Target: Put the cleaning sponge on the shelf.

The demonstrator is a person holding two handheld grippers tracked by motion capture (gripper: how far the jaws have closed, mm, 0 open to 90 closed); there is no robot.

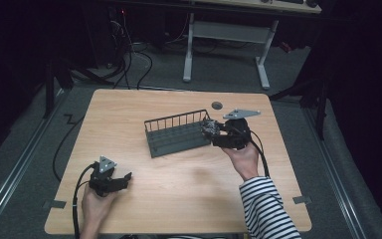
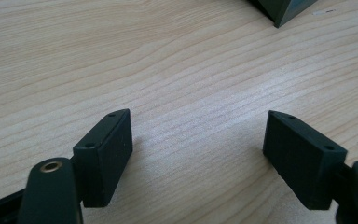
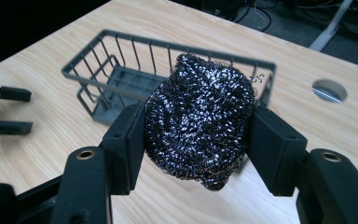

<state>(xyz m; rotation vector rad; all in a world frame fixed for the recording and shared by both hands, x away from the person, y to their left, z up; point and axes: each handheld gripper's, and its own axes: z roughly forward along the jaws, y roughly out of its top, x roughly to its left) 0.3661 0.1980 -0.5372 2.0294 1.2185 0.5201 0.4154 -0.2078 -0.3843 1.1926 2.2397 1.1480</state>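
Gleaming steel-wool scourer point(image 3: 199, 119), round, tangled, silvery-dark.

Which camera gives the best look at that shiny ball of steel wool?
The right gripper view: the steel wool sits close and sharp, clamped in the right claw in front of the wire basket. The high view shows it as a tiny grey blob at the basket's end.

You have one table point(image 1: 179, 169) in front of you, with one round hole point(image 1: 217, 105) at its far edge. On it stands one wire basket point(image 1: 176, 133). You hold two grippers: one at near left point(image 1: 113, 180), one at right point(image 1: 210, 130). There is one steel scourer point(image 3: 199, 119), and a second table point(image 1: 258, 6) stands far off.
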